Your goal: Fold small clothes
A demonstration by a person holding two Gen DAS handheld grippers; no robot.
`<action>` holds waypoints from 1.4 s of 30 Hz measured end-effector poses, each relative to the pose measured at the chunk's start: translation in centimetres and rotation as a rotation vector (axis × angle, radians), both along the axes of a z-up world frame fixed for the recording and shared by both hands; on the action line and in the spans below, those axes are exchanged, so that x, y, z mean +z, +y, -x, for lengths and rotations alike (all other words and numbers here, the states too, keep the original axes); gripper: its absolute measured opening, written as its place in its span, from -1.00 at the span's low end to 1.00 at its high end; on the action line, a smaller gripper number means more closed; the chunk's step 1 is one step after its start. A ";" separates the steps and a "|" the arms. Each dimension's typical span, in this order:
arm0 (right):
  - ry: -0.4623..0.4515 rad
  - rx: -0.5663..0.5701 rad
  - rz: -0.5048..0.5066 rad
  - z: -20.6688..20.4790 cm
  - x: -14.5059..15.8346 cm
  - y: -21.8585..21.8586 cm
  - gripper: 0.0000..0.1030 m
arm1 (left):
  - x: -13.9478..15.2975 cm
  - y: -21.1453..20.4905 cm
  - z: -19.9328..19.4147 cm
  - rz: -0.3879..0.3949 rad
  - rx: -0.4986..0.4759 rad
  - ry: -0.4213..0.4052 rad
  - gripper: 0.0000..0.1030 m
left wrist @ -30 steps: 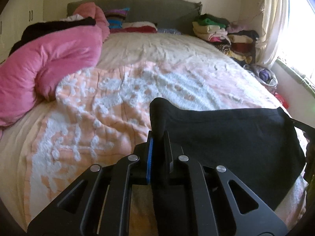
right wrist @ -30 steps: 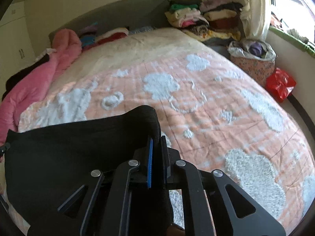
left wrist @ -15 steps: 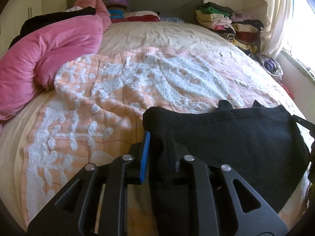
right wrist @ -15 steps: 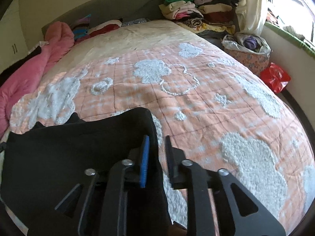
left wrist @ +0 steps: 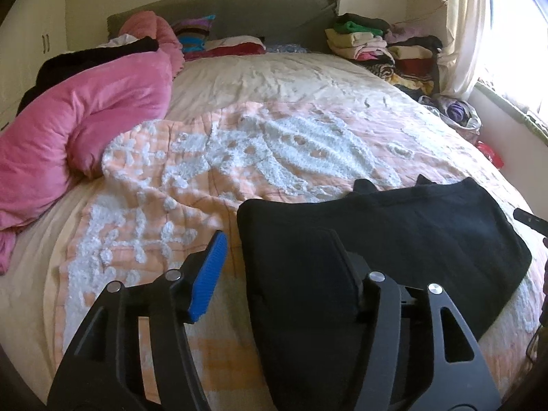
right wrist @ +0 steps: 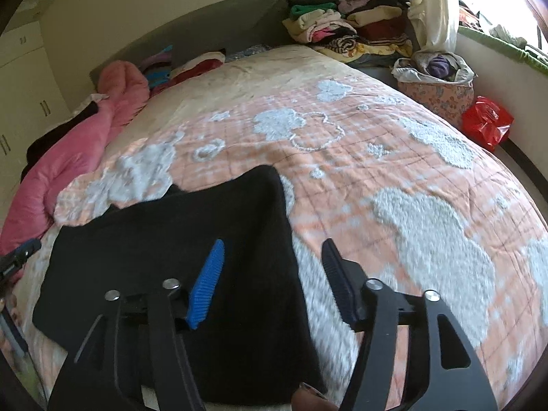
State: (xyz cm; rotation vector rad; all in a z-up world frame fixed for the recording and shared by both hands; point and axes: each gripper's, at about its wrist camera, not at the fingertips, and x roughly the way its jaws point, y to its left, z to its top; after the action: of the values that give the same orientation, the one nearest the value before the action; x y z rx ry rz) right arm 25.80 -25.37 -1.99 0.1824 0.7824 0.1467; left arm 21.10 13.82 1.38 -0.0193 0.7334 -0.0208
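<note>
While it lies flat on the bed (left wrist: 274, 78), the one black garment (left wrist: 394, 239) shows as plain dark cloth with a stitched hem along its far edge and two small points sticking up there. It rests on the peach-and-white bedspread (left wrist: 212, 157), spread between the two hand-held grippers.

Just ahead of the left hand-held gripper (left wrist: 277, 257), the garment's near left edge lies between the parted jaws, beside the black pad; the jaws have just been opening and no longer pinch it. The right hand-held gripper (right wrist: 272, 267) also stands parted, having just been opening, with the garment's right edge between its jaws and under the blue pad.

One pink duvet (left wrist: 85, 109) lies far left of the grippers.
</note>
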 end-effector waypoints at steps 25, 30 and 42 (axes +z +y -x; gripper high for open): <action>-0.016 0.145 0.130 6.7 0.5 4.7 0.31 | -0.1 -3.9 6.5 0.093 -0.105 0.031 0.30; -0.009 0.139 0.129 6.6 0.5 4.6 0.31 | -0.8 -4.8 7.8 0.106 -0.128 0.049 0.30; 0.040 0.162 0.150 6.5 -0.9 5.5 0.31 | -3.2 -5.8 8.6 0.142 -0.136 0.139 0.30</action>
State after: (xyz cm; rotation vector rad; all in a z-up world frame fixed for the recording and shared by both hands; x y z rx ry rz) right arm 19.30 -19.83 -2.85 -0.0203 0.8445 0.2376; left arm 12.46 8.05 -1.78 -0.1067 0.8701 -0.2033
